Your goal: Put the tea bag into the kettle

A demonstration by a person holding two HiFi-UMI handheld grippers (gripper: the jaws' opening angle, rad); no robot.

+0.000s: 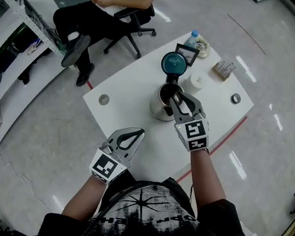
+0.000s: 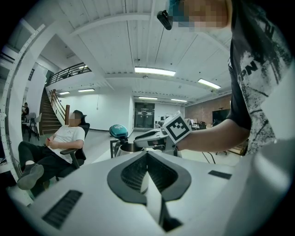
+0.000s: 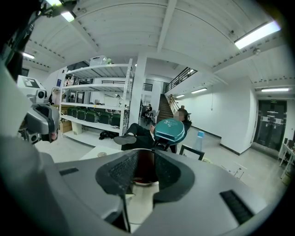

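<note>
A steel kettle [image 1: 160,108] stands mid-table with its teal lid [image 1: 174,63] tipped up and back. My right gripper [image 1: 175,96] hangs right over the kettle's open mouth. In the right gripper view its jaws [image 3: 144,161] stand apart, open, with nothing pressed between the pads. The kettle's dark inside [image 3: 144,173] shows through the gap, reddish-brown at the bottom. I cannot make out the tea bag itself. My left gripper [image 1: 132,136] rests near the table's front edge, shut and empty; in its own view [image 2: 147,156] it looks toward the kettle [image 2: 131,147] and the right gripper's marker cube [image 2: 177,127].
Behind the kettle stand a water bottle [image 1: 192,38], a small black frame [image 1: 186,53], a white jar [image 1: 196,82] and a small rack [image 1: 223,69]. A person sits in an office chair [image 1: 130,20] beyond the table's far left corner. Shelving [image 1: 1,58] lines the left side.
</note>
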